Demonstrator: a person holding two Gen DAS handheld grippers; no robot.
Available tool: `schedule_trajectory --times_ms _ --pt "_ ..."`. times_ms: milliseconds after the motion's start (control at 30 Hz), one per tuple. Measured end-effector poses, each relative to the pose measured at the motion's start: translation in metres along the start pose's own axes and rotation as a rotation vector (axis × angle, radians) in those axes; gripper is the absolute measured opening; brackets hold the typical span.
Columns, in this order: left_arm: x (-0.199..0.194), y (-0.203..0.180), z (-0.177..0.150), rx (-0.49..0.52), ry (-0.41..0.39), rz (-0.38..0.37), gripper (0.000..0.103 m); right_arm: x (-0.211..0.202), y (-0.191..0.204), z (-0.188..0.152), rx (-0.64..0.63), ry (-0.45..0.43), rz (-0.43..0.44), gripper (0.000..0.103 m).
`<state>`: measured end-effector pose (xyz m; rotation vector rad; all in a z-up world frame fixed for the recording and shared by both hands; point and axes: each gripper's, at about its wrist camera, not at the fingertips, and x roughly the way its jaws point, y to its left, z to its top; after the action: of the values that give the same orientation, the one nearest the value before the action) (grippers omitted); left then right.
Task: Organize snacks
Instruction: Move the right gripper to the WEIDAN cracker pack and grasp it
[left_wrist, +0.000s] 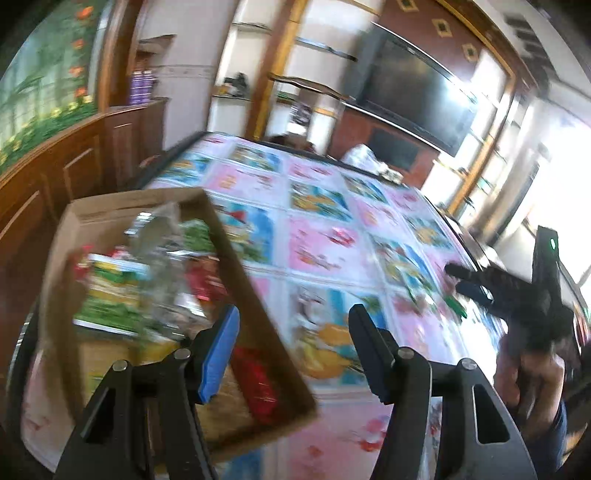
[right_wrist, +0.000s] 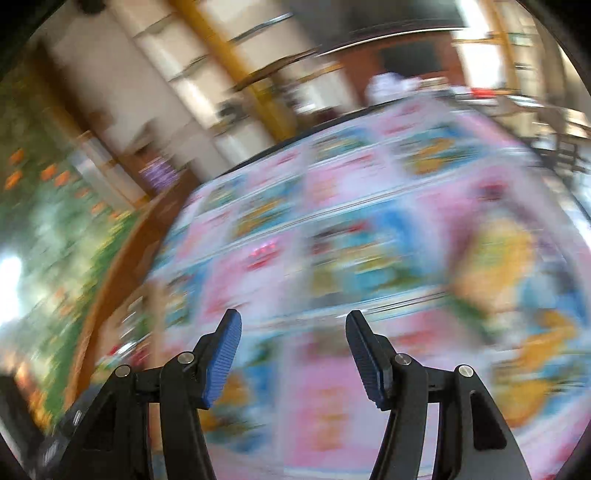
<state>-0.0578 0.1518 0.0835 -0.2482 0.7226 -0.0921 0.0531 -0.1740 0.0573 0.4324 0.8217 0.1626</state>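
Note:
A shallow cardboard box (left_wrist: 221, 236) sits on the left of the table and holds several snack packets: a green and yellow one (left_wrist: 110, 288), a red one (left_wrist: 255, 384) and a clear wrapper (left_wrist: 162, 251). My left gripper (left_wrist: 294, 314) hovers over the box's right edge, open, with nothing between its blue pads. A hand holds my right gripper (left_wrist: 456, 277) low over the table's right side, beside a small green item (left_wrist: 456, 306). The right wrist view is badly blurred; there my right gripper (right_wrist: 293, 315) stands open and empty above the patterned cloth.
A pink and blue picture tablecloth (left_wrist: 317, 236) covers the table. A white bag (left_wrist: 360, 155) lies at the far edge. A wooden cabinet (left_wrist: 74, 166) runs along the left, with shelves and a dark television (left_wrist: 417, 99) behind.

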Motion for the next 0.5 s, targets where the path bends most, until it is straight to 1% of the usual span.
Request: schedule_trajectory --times_ms 67,133,167,233,267,333,367,433,500 --pt "0.005 -0.015 -0.005 0.037 0.018 -0.022 0.061 -0.004 -0.031 0.011 0.089 -0.02 -0.123 0.066" --pt "0.008 -0.027 -0.009 0.064 0.031 -0.04 0.061 -0.002 -0.046 0.018 0.12 -0.01 -0.172 0.066" --pt "0.009 -0.032 -0.012 0.076 0.036 -0.047 0.061 0.001 -0.054 0.022 0.134 -0.003 -0.217 0.066" --pt "0.01 -0.039 -0.016 0.097 0.042 -0.058 0.061 0.006 -0.063 0.028 0.151 0.007 -0.25 0.066" --pt "0.011 -0.042 -0.017 0.106 0.044 -0.06 0.061 0.012 -0.066 0.031 0.149 0.023 -0.28 0.066" --pt "0.011 -0.045 -0.019 0.116 0.045 -0.06 0.061 0.022 -0.071 0.032 0.151 0.047 -0.287 0.066" --pt "0.012 -0.046 -0.019 0.119 0.048 -0.063 0.061 0.031 -0.069 0.034 0.129 0.066 -0.319 0.066" --pt "0.013 -0.046 -0.019 0.122 0.052 -0.064 0.061 0.037 -0.072 0.032 0.117 0.07 -0.361 0.066" --pt "0.014 -0.045 -0.02 0.122 0.054 -0.065 0.061 0.044 -0.073 0.031 0.094 0.07 -0.366 0.066"
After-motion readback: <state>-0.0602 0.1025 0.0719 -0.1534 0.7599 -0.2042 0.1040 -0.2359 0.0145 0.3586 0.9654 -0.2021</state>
